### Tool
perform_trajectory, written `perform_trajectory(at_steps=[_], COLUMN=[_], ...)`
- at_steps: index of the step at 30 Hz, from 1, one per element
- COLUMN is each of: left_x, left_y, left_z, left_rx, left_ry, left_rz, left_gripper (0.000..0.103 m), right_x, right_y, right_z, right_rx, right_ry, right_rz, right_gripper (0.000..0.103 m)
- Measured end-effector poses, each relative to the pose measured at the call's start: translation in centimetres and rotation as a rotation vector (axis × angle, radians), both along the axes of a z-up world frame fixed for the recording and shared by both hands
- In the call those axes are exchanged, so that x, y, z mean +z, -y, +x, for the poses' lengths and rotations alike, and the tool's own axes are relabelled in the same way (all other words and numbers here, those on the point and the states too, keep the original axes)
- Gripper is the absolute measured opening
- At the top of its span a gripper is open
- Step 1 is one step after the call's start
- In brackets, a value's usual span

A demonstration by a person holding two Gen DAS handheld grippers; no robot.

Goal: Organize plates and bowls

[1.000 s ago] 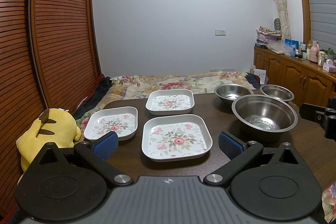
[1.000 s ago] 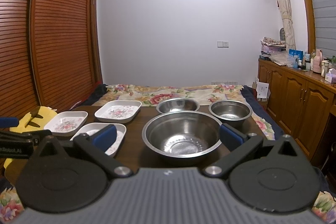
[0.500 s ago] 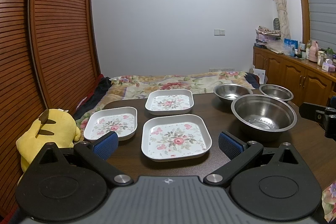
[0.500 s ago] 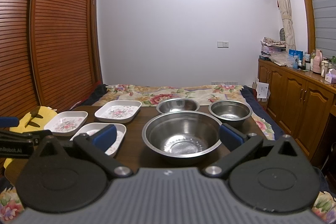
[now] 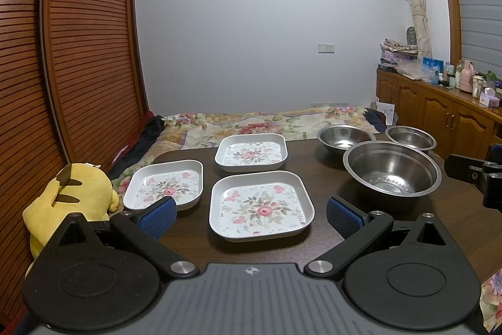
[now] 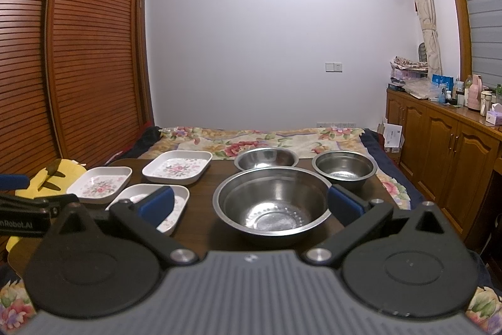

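left gripper (image 5: 249,214) released, over near plate (image 5: 261,211) | right gripper (image 6: 251,203) released, over big bowl (image 6: 272,203) | yellow plush toy (image 5: 67,197) beside table (image 5: 320,178) edge

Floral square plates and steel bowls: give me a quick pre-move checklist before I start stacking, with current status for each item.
1. Left hand-held gripper open, nothing held: ok.
2. Right hand-held gripper open, nothing held: ok.
3. Three white floral square plates separate, unstacked; nearest plate sits ahead of the left gripper: ok.
4. Large stainless steel bowl upright ahead of the right gripper: ok.
5. Two smaller steel bowls behind it, upright, apart: ok.
6. Bowl interiors dry: cannot tell.
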State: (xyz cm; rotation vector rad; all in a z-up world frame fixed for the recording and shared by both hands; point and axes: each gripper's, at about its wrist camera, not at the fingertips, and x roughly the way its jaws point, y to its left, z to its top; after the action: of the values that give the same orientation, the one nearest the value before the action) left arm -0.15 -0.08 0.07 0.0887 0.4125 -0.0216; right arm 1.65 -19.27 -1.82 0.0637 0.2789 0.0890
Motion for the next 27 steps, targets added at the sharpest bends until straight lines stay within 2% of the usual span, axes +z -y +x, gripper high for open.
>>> perform_trajectory(at_steps=[14,27], left_x=[-1.2,-4.3], left_y=[-0.1,-0.8], left_z=[0.5,2.8], left_rx=[-0.001,-0.029], left_ry=[-0.041,-0.202], left_rz=[-0.006,-0.012], left_gripper=[0.103,0.103], right_x=[-0.5,-1.7], right_y=[-0.1,-0.9], right_z=[0.3,1.4], right_rx=[0.003,0.026], right_ry=[-0.016,-0.055], right_rz=[0.002,-0.006], right_gripper=[0.103,0.103])
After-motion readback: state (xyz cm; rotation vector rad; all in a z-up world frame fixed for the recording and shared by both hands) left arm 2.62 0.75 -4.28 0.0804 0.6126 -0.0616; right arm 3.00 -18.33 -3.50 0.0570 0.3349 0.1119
